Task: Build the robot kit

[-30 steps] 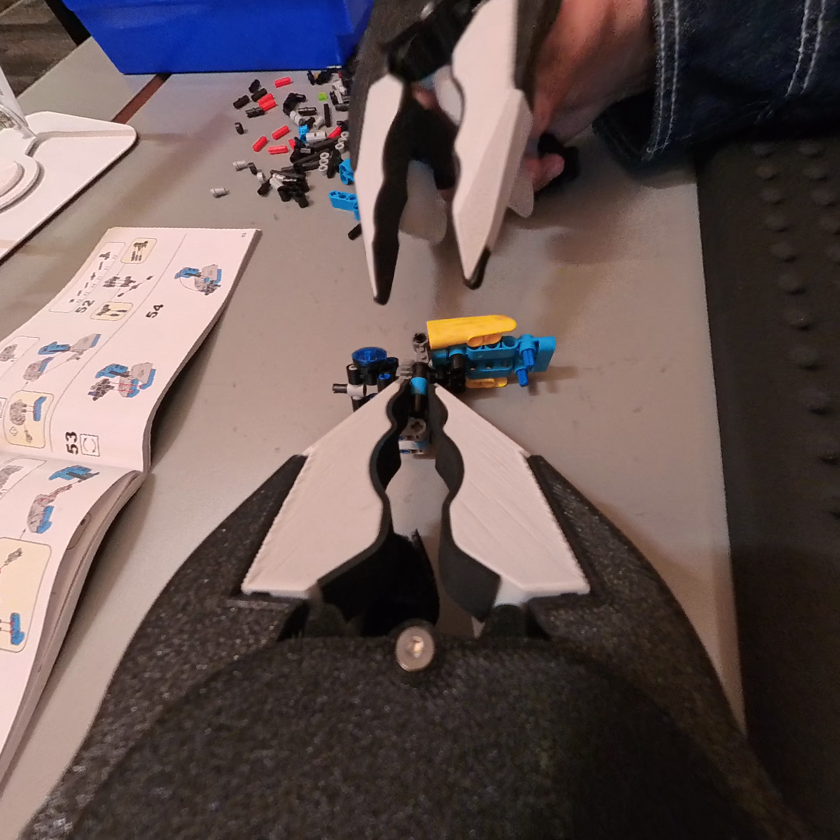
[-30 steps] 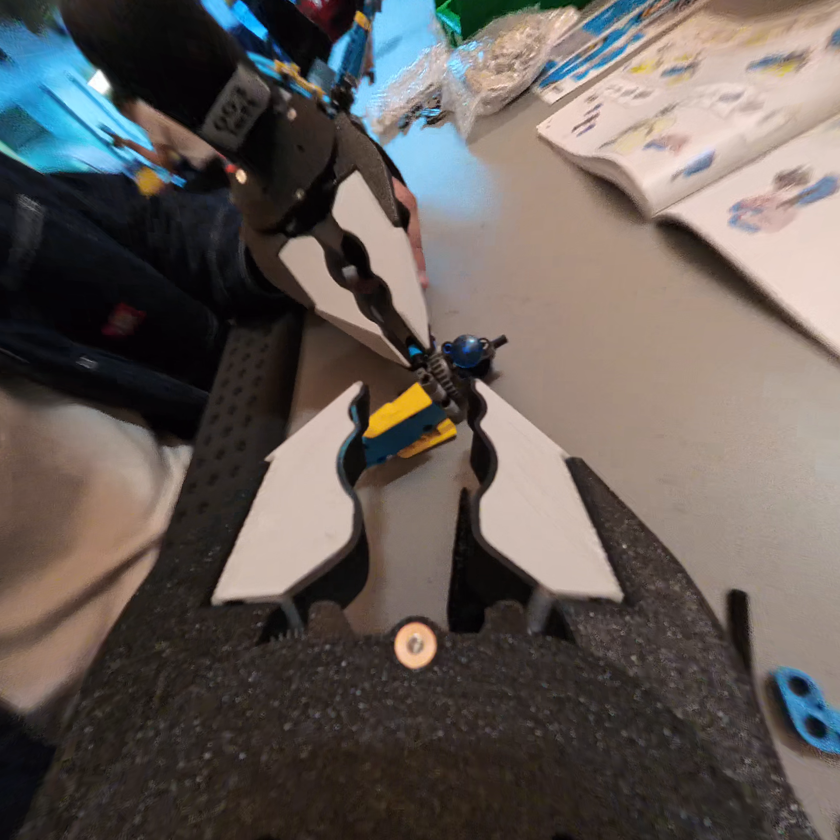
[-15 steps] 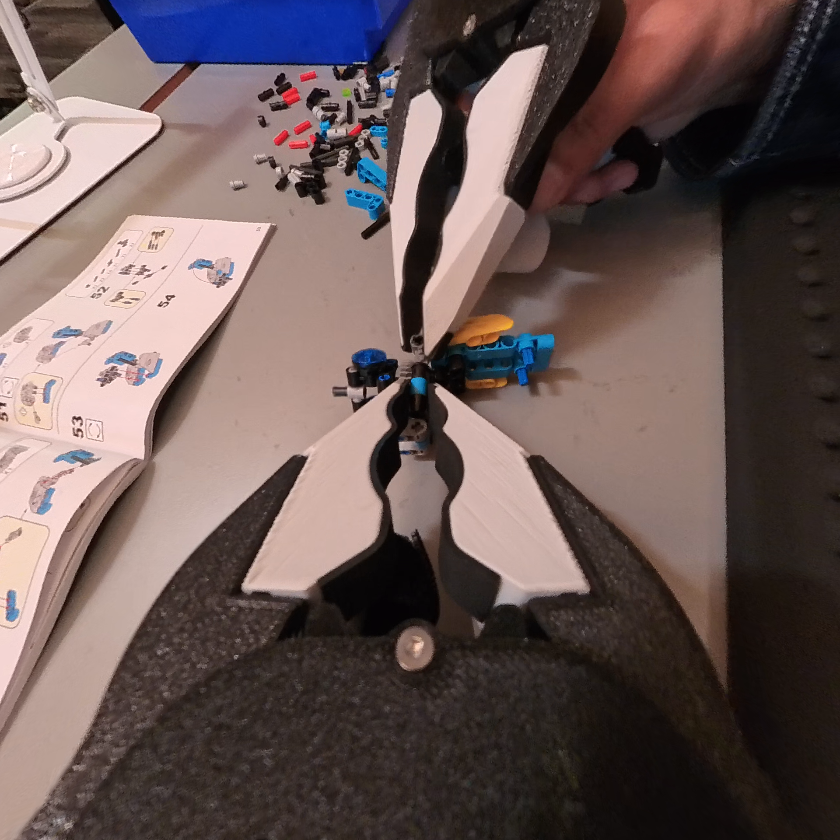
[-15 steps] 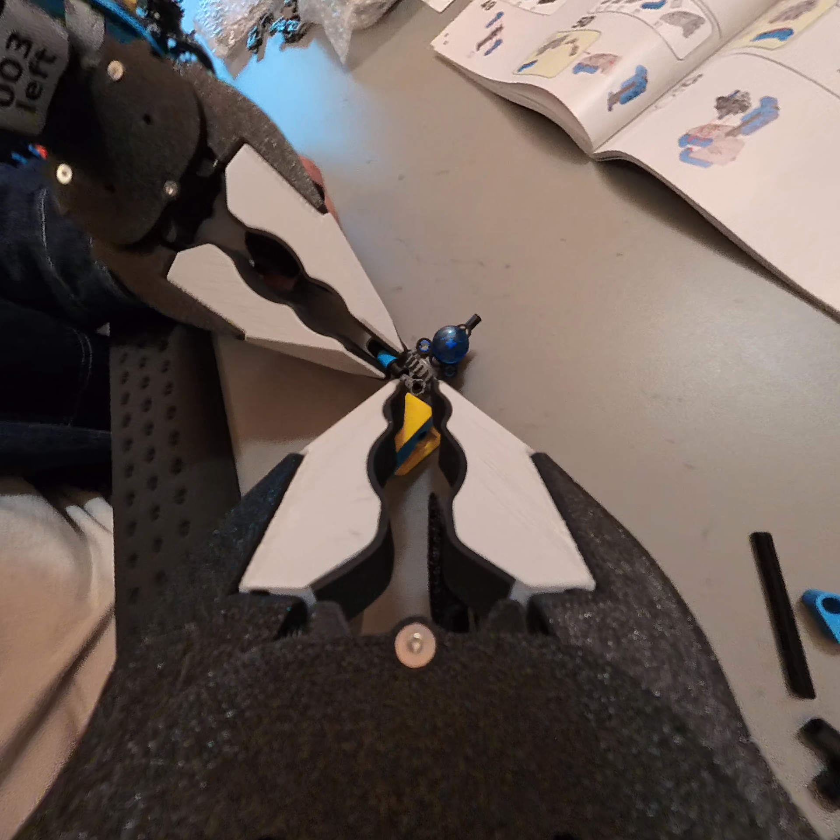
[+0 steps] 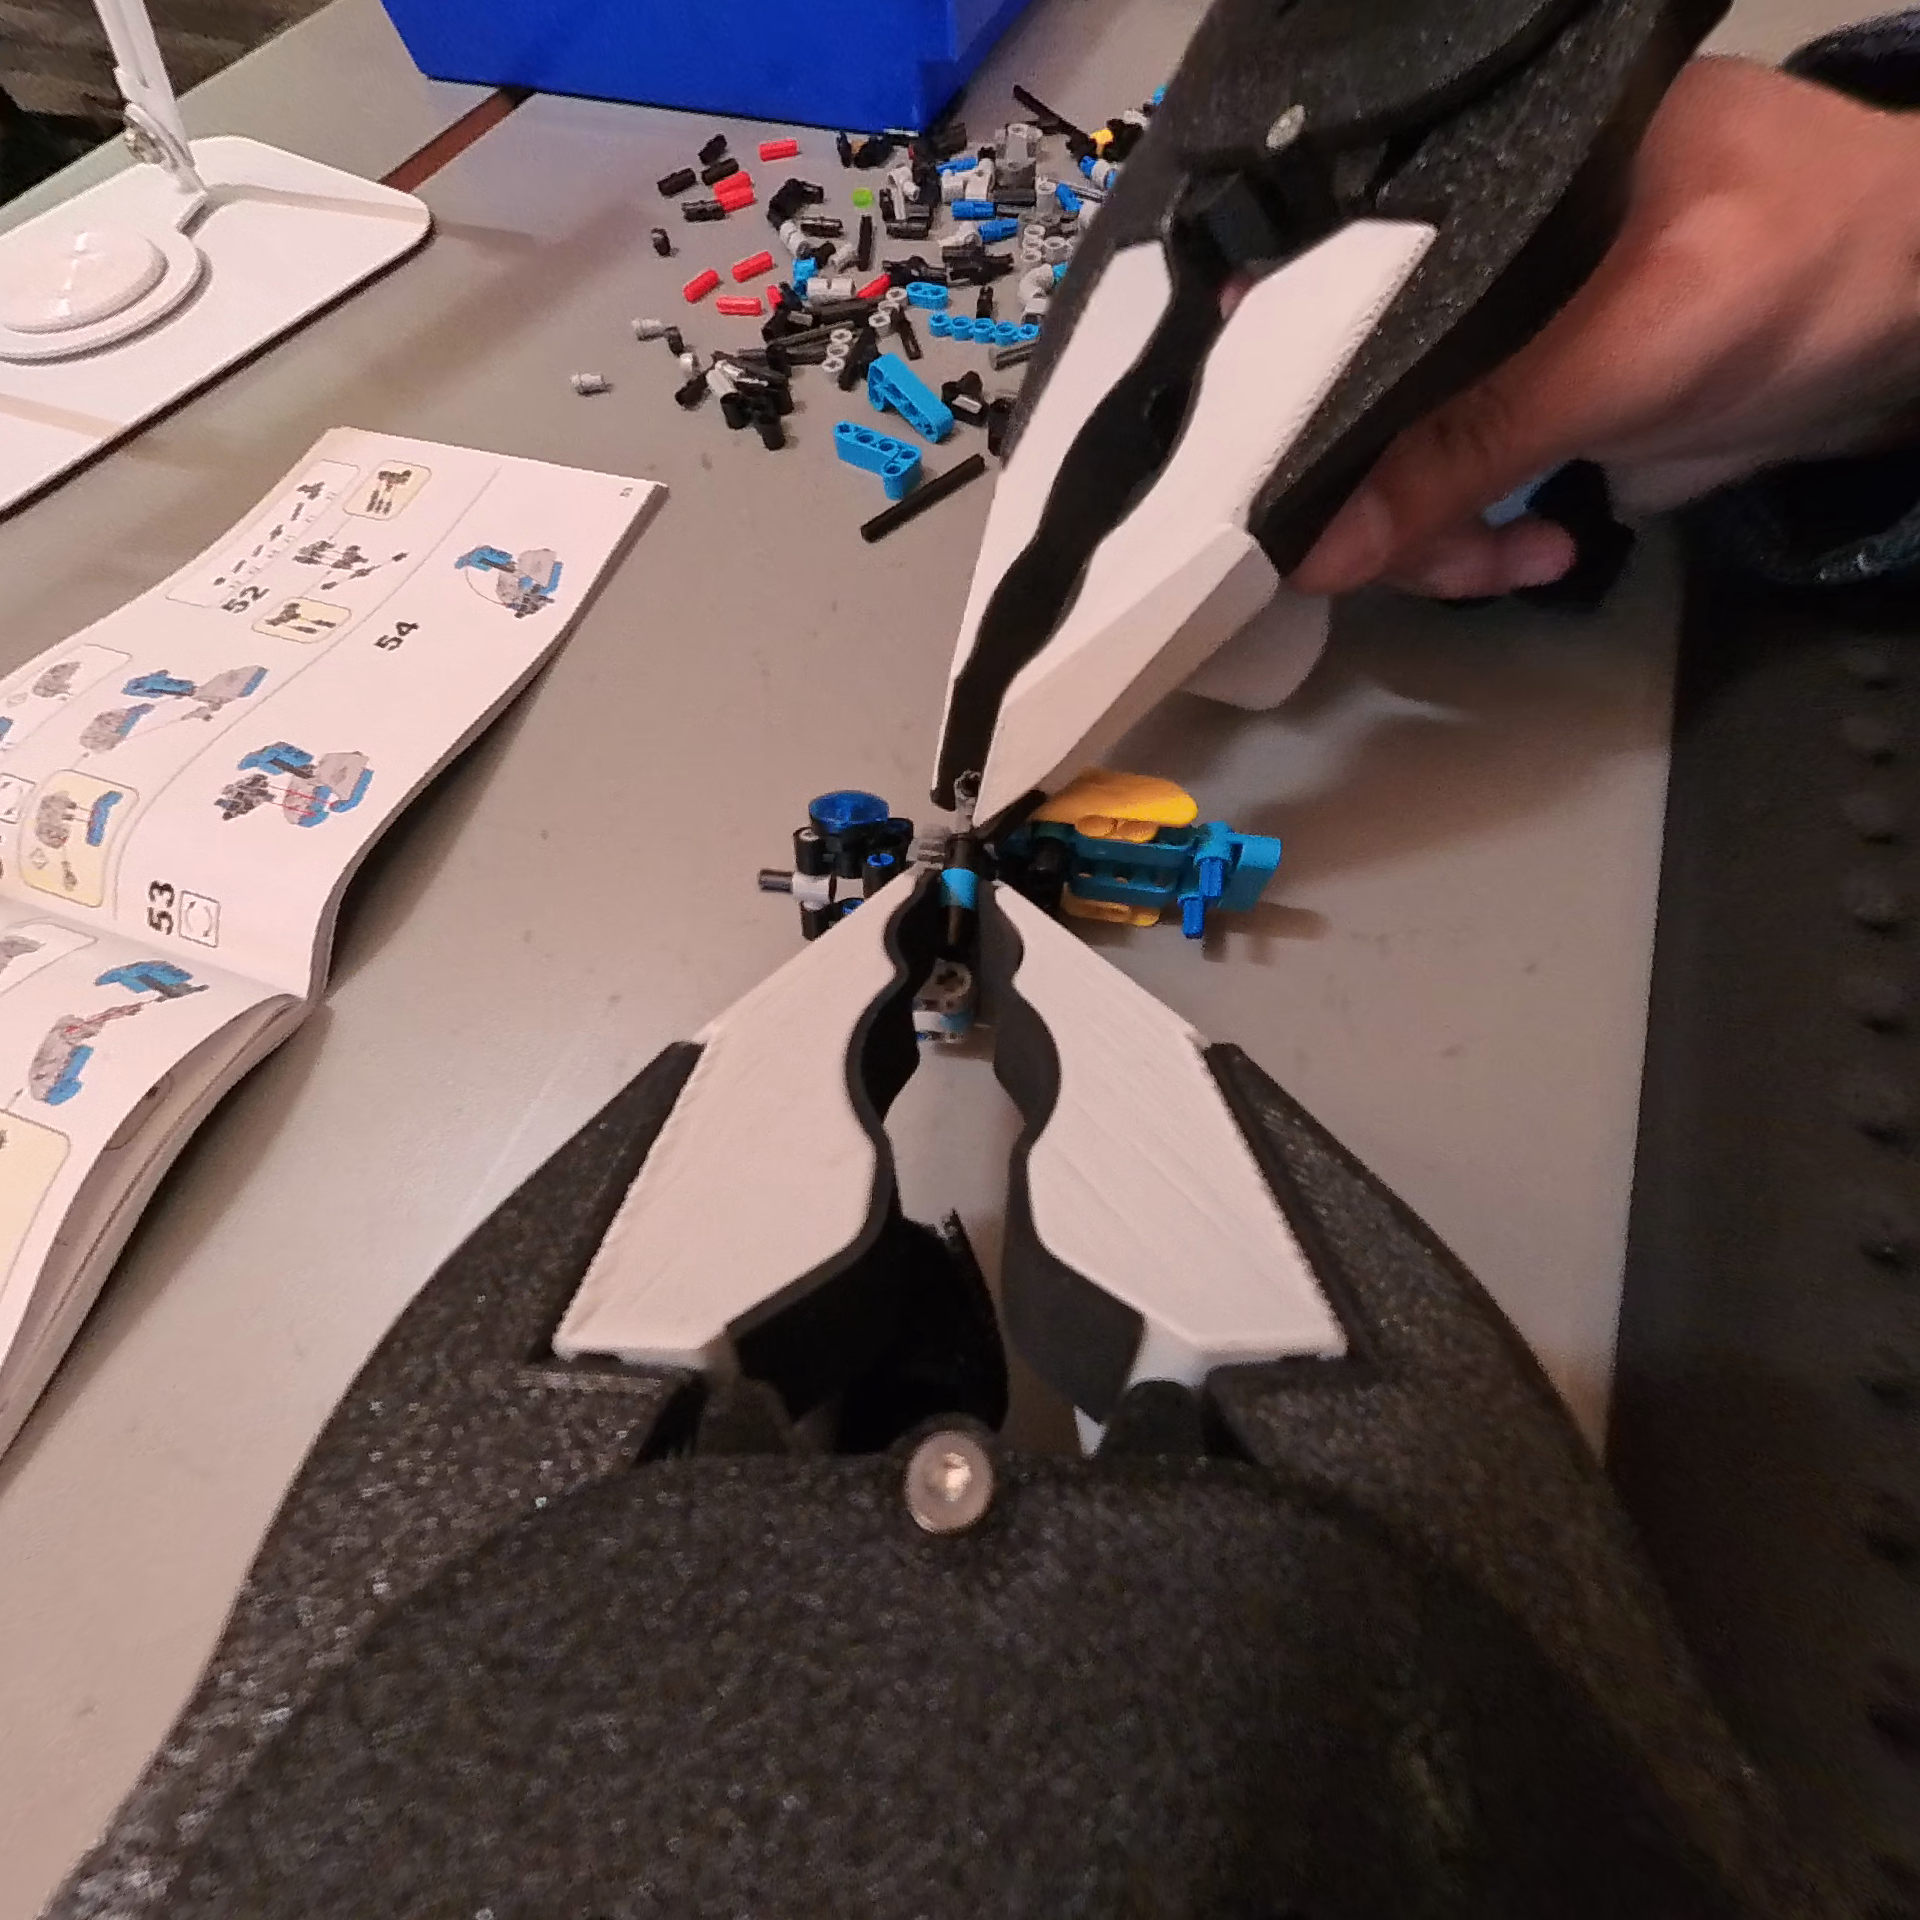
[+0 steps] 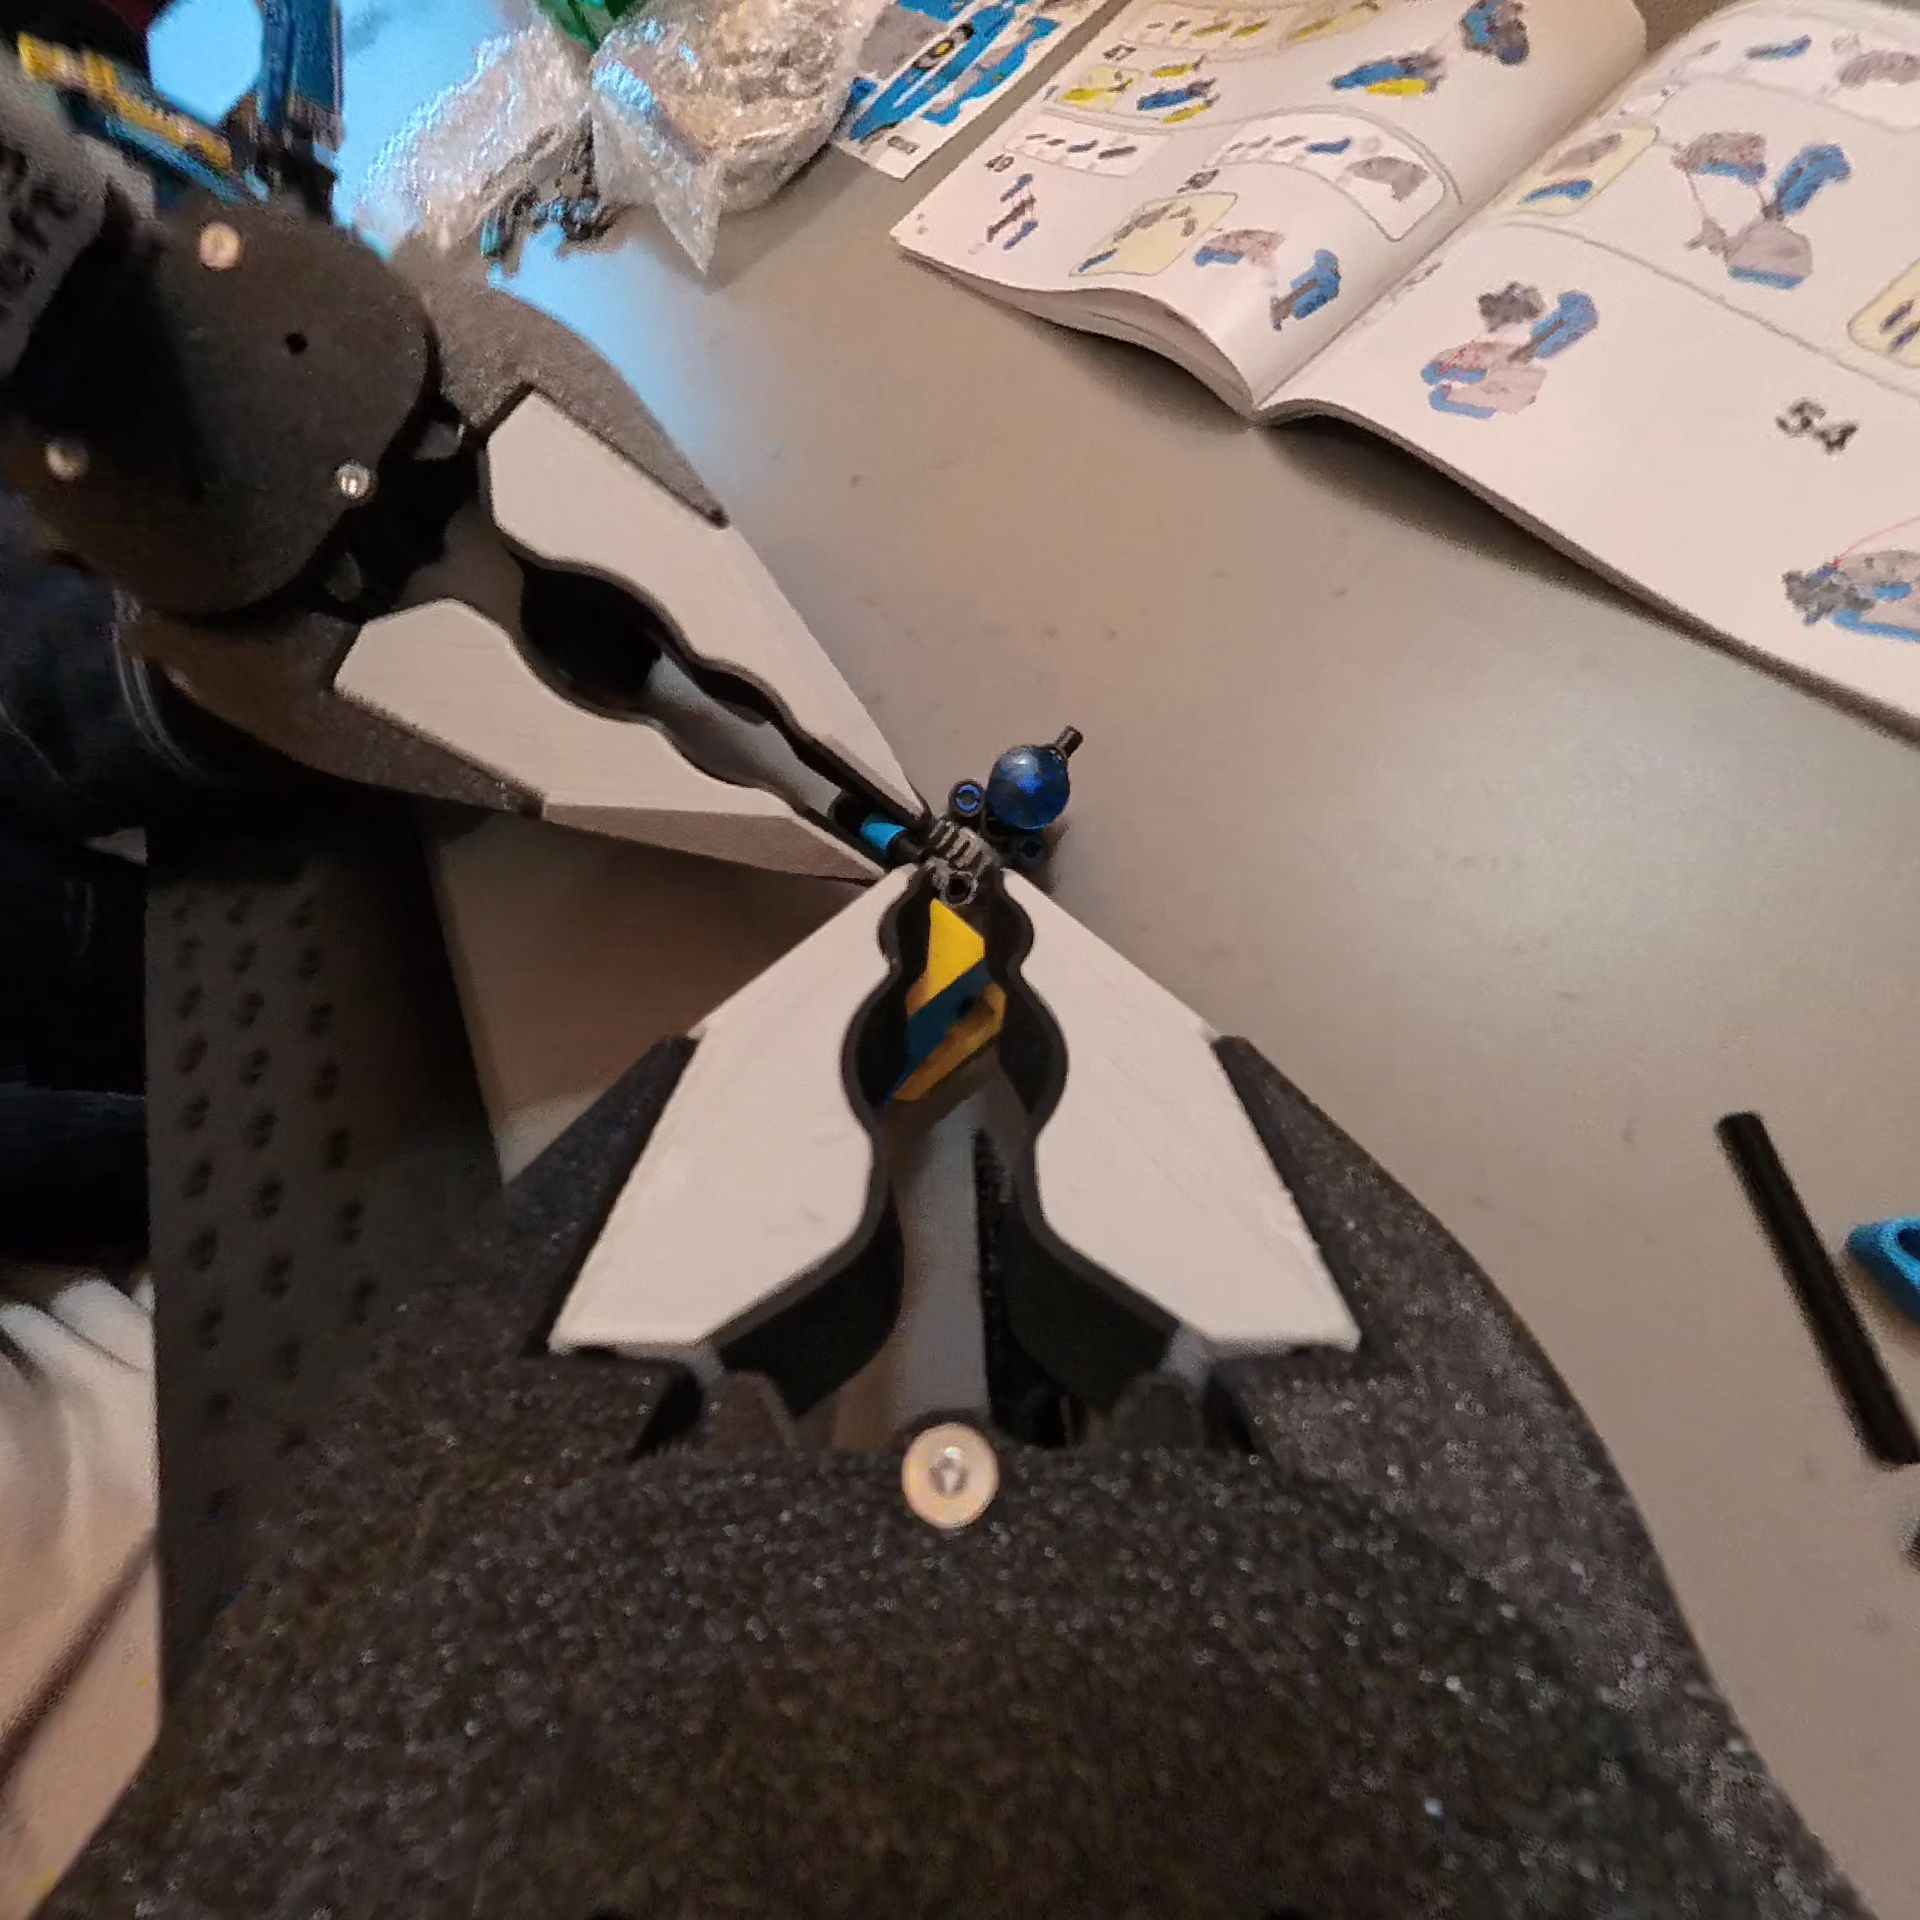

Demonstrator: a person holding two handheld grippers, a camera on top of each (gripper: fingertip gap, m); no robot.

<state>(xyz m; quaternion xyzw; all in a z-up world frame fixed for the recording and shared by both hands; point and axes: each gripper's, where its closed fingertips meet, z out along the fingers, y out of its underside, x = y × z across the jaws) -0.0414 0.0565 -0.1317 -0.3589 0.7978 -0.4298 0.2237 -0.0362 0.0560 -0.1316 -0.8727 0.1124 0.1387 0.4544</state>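
A small toy-brick model point(image 5: 1101, 857) lies on the grey table, with a yellow and blue body, a black middle and a dark blue dome point(image 5: 844, 812). My left gripper point(image 5: 954, 883) is shut on the model's black and blue middle axle. My right gripper point(image 6: 961, 883) is shut on the model's small grey and black middle part, with the yellow and blue body point(image 6: 940, 997) lying between its fingers. In the left wrist view the right gripper point(image 5: 961, 795) comes down from the upper right, held by a hand point(image 5: 1662, 343). In the right wrist view the left gripper point(image 6: 894, 831) comes in from the left.
An open instruction booklet point(image 5: 260, 727) lies at the left, also in the right wrist view point(image 6: 1558, 312). A pile of loose small bricks point(image 5: 862, 281) sits behind, before a blue bin point(image 5: 675, 42). A white stand base point(image 5: 156, 281) is far left. A black axle point(image 6: 1813, 1288) lies right. A black dotted mat point(image 5: 1787, 1039) borders the table. The grippers are tip to tip, or close to it.
My right gripper came down from above the model and closed on its middle part, opposite my left gripper. My left gripper has kept its hold.
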